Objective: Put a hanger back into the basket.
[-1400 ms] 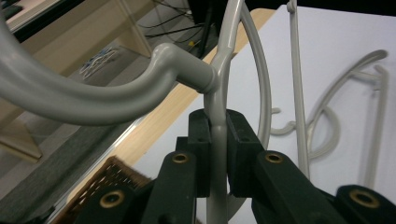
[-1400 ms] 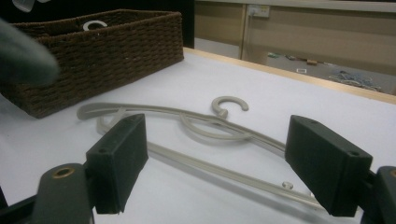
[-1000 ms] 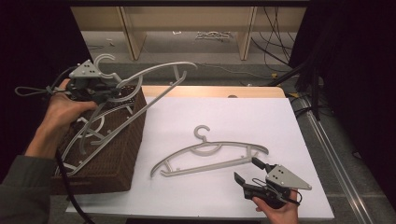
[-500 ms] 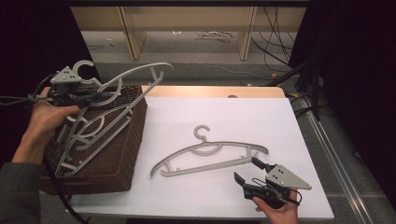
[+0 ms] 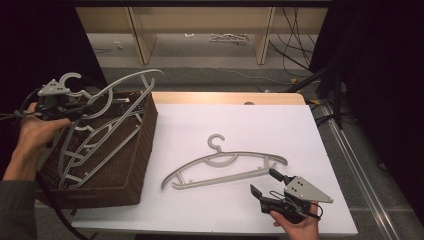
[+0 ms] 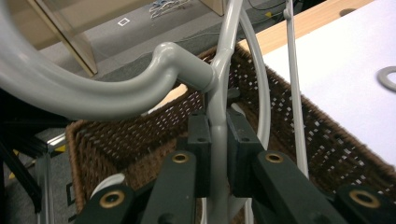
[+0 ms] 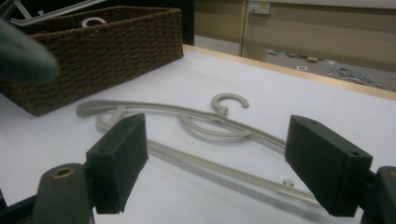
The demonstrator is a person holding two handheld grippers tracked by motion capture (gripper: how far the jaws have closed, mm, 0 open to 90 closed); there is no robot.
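Your left gripper [image 6: 215, 140] has its two pads [image 6: 200, 140] pinched on the neck of a grey hanger [image 6: 116, 91], just below the hook that curls off to the left in the left gripper view. In the high view, that gripper [image 5: 75, 106] sits over the left rim of the brown wicker basket [image 5: 135, 165], with the held hanger [image 5: 127, 80] arching up and to the right above the rim. Your left hand [image 5: 32, 135] wraps the gripper body from below, forearm coming up from the bottom left corner. More grey hangers [image 5: 95, 145] lie slanted inside the basket; how many, you cannot make out, since their bars overlap.

Your right gripper [image 5: 264, 183] has its jaws spread wide with nothing between the pads [image 7: 119, 161]. It rests low near the front edge of the white table [image 5: 300, 135], aimed toward a second hanger [image 5: 225, 165] lying flat there, just short of its right end. Your right hand [image 5: 295, 225] is cut off by the bottom edge of the high view. In the right gripper view, that hanger [image 7: 196, 123] lies beyond the open pads, hook pointing away, and a blurred dark shape blocks the upper left corner.
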